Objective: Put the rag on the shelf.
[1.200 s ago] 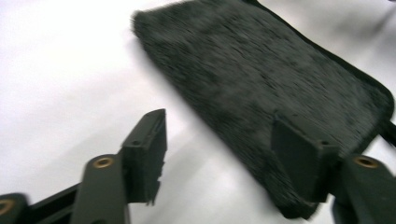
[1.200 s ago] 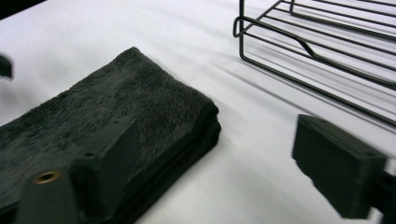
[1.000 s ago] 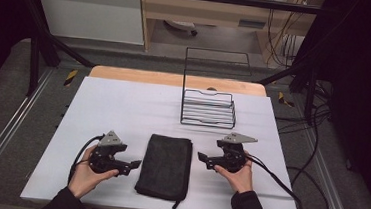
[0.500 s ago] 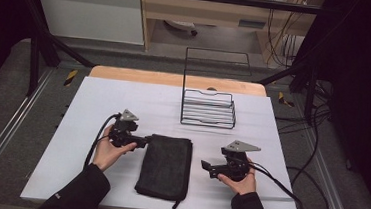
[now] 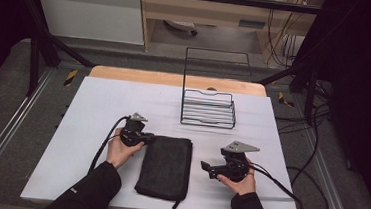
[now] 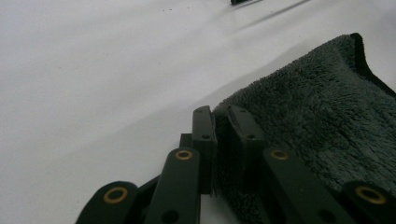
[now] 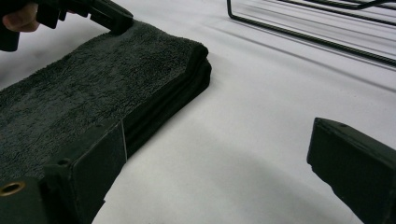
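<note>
A dark folded towel (image 5: 165,165) lies on the white tabletop (image 5: 98,102) at about 6 o'clock, long side running toward the person. A black wire rack (image 5: 208,108) stands well apart from it at 12 o'clock.

The left gripper (image 5: 146,139) sits at the towel's far left corner, around 10 o'clock of the cloth. In the left gripper view its jaws are clenched nearly together with the towel's edge (image 6: 224,109) caught in the narrow slot between them, so it appears to be pinching that corner. How many layers of the fold it has hold of cannot be told.

The right gripper (image 5: 207,167) hovers just beside the towel's right edge, at about 3 o'clock of the cloth. Its jaws are released and spread wide, one alongside the stacked layers (image 7: 177,100), the other out over bare tabletop.

The step in hand looks like taking hold of the towel with both grippers. To do it well, the right gripper probably needs to slide in low, 1 jaw under the chosen layers and 1 on top, and bite deep enough that the pile does not slip. Matching the left gripper's layer count would keep the cloth from twisting when lifted.
</note>
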